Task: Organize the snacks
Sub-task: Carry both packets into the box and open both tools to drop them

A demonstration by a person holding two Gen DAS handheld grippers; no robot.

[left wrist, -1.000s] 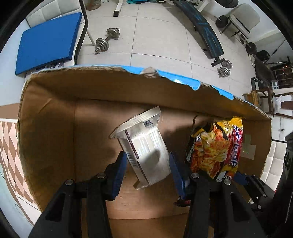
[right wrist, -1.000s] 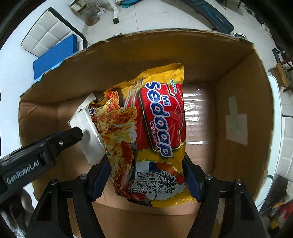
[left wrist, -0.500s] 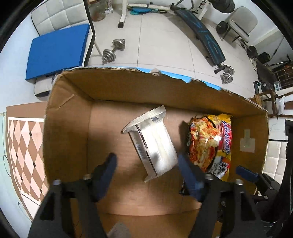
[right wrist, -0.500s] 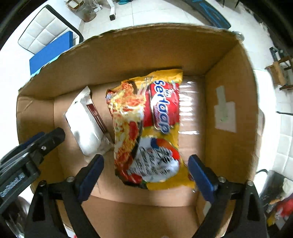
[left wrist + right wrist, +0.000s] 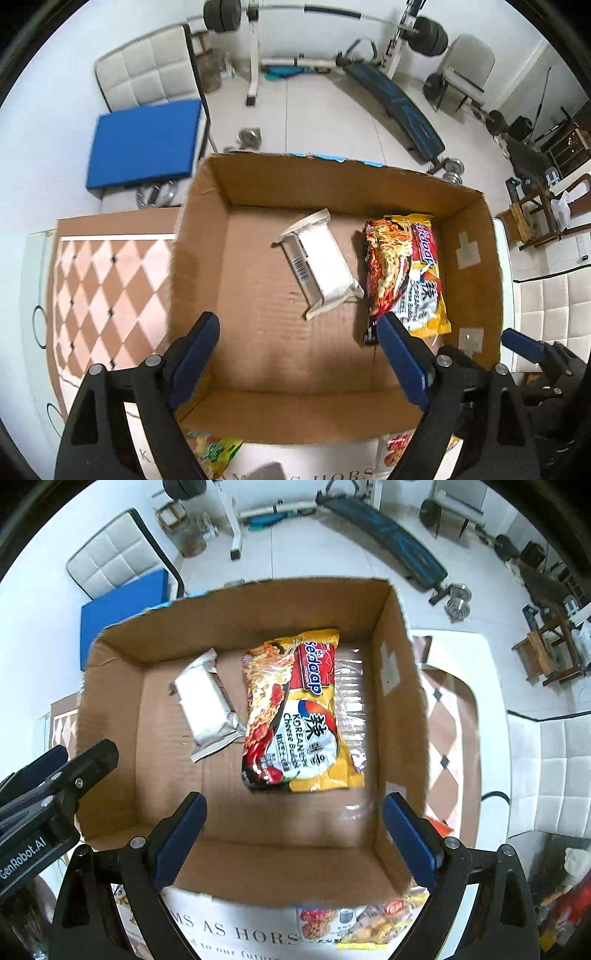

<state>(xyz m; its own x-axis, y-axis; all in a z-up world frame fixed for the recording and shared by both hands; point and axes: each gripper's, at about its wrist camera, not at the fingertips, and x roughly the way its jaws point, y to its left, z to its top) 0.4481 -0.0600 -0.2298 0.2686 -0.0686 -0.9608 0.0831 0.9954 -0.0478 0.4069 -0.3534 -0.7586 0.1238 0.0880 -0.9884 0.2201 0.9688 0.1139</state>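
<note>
An open cardboard box [image 5: 207,221] holds two snacks lying flat on its floor. A silver-white packet [image 5: 325,266] lies in the middle, and a yellow and red noodle packet [image 5: 406,273] lies to its right. My left gripper [image 5: 297,325] hangs above the box's near side with its jaws opening and nothing held. From the right wrist I see the same silver packet [image 5: 205,705] and noodle packet [image 5: 295,716]. My right gripper [image 5: 293,801] stands open and empty over the box's near wall [image 5: 280,856].
More snack packets [image 5: 354,919] and a green-yellow packet [image 5: 214,454] lie on a white printed sheet [image 5: 240,930] in front of the box. A diamond-patterned cloth [image 5: 103,288] covers the table on the left. Beyond are a blue pad [image 5: 144,144], a chair and gym gear.
Both grippers opened, let go of their packets and rose back out of the box. The silver packet and the noodle packet now lie flat on the box floor.
</note>
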